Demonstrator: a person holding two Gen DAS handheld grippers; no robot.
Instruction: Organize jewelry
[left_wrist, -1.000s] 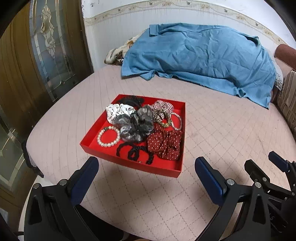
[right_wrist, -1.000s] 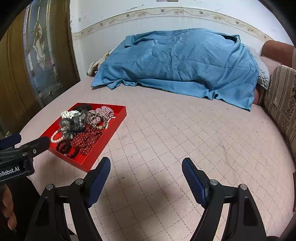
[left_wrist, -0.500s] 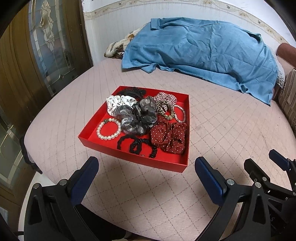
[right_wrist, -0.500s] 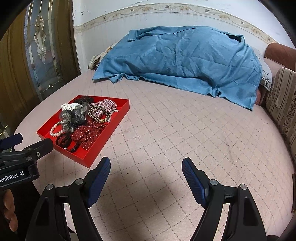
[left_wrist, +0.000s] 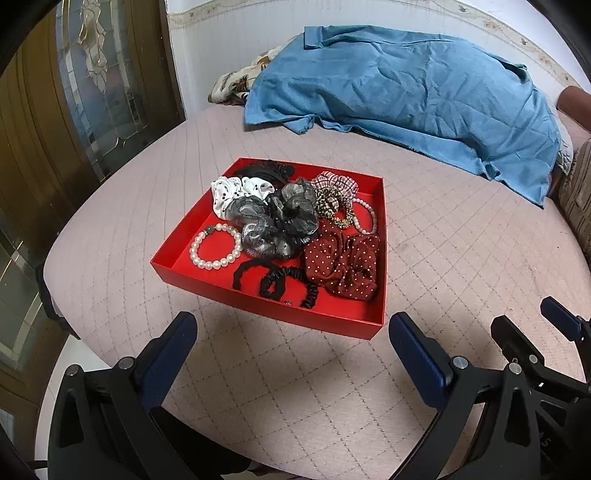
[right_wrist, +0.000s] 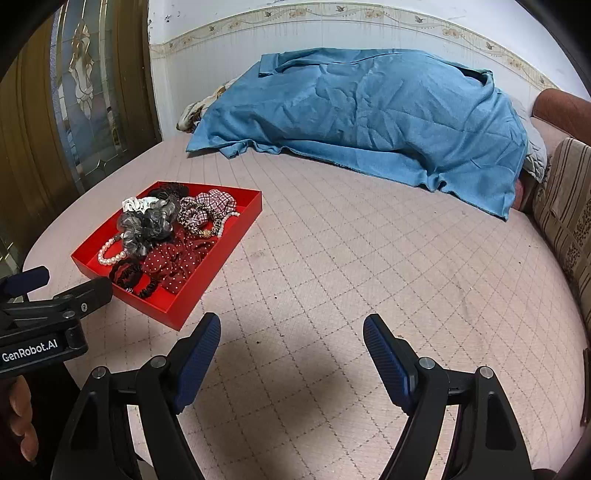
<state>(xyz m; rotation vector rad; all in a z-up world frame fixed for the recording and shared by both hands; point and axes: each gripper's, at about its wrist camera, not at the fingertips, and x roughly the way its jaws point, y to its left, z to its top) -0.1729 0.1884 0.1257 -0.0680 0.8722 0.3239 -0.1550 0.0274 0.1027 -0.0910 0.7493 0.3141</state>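
Note:
A red tray (left_wrist: 258, 304) lies on the pink quilted bed, also in the right wrist view (right_wrist: 155, 308). It holds a white pearl bracelet (left_wrist: 214, 249), a grey scrunchie (left_wrist: 275, 221), a dark red dotted scrunchie (left_wrist: 343, 264), a black scrunchie (left_wrist: 275, 282), a white dotted scrunchie (left_wrist: 234, 192), a checked scrunchie (left_wrist: 334, 184) and a second pearl bracelet (left_wrist: 365, 218). My left gripper (left_wrist: 291, 350) is open and empty, just in front of the tray. My right gripper (right_wrist: 291, 347) is open and empty, over bare bed to the tray's right.
A blue blanket (left_wrist: 406, 96) covers a heap at the back of the bed (right_wrist: 369, 258). A glass-panelled wooden door (left_wrist: 74, 92) stands at the left past the bed's edge. A striped cushion (right_wrist: 565, 221) lies at the right.
Both grippers have moved forward and lower toward the bed. The tray looks nearer and larger in the left wrist view. Both stay open.

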